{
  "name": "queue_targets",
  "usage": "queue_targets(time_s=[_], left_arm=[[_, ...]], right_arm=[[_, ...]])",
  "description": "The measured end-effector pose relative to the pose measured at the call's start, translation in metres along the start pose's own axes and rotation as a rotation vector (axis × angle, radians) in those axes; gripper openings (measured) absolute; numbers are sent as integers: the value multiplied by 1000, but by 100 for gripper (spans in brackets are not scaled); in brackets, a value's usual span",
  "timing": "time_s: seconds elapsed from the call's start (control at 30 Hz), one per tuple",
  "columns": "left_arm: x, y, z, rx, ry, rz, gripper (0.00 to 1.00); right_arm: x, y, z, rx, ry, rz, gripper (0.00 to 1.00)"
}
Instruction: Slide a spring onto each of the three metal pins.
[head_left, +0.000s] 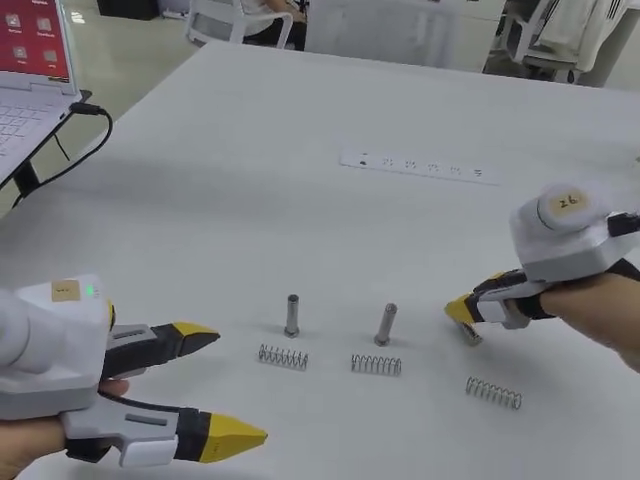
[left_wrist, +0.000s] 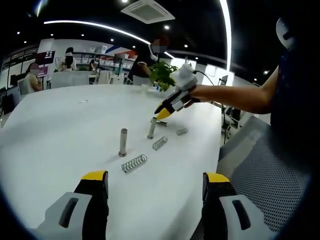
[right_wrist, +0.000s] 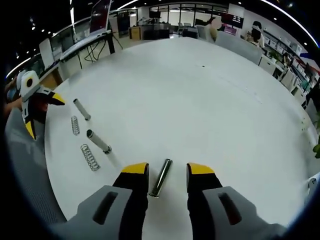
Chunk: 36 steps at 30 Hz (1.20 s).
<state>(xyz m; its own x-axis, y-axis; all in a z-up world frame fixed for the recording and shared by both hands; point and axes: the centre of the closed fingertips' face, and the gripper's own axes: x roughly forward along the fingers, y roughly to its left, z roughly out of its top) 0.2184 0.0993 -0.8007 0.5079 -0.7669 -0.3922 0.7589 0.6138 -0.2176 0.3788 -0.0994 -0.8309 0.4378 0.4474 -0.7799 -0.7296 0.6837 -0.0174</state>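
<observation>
**Right gripper (right_wrist: 167, 170) open around the lying pin (right_wrist: 161, 177)**

The middle pin (head_left: 386, 324) stands upright on its flanged end on the white table (head_left: 300, 200); every place below is taken from it. To its left, a little apart, the left pin (head_left: 292, 314) stands upright the same way. To its right, the lying pin rests flat on the table. In the right gripper view it sits between the yellow-tipped jaws of the right gripper; a strip of table shows on each side of its shaft, so the jaws are parted around it and not clamped on it.

Just in front of the middle pin, on the person's side, lies the centre spring (head_left: 376, 365), on its side and apart from the pin. To the left of that, just in front of the left pin, lies the left spring (head_left: 283, 357). Well to the right of the middle pin and nearer the person lies the right spring (head_left: 493, 392), close below the right gripper's tips.

Far to the left of the middle pin and nearer the person, the left gripper (head_left: 235, 386) is held low over the table; its jaws are spread wide with nothing between them.

Beyond the middle pin a long white strip (head_left: 418, 167) with small marks lies on the table. Far to the left and back, an open laptop (head_left: 30, 60) sits at the table's edge with a black cable (head_left: 95, 125) plugged into it.
</observation>
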Motion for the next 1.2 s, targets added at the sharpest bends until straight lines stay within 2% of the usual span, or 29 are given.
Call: queue_targets(time_s=[0.67,1.2], left_arm=[[1,3,-1,-9,-6,1,72],[1,3,-2,-13,-9,-4,71]], right_arm=[[16,3,-6,54,62,3,16],[22,0,-8,87,117,-53,9]])
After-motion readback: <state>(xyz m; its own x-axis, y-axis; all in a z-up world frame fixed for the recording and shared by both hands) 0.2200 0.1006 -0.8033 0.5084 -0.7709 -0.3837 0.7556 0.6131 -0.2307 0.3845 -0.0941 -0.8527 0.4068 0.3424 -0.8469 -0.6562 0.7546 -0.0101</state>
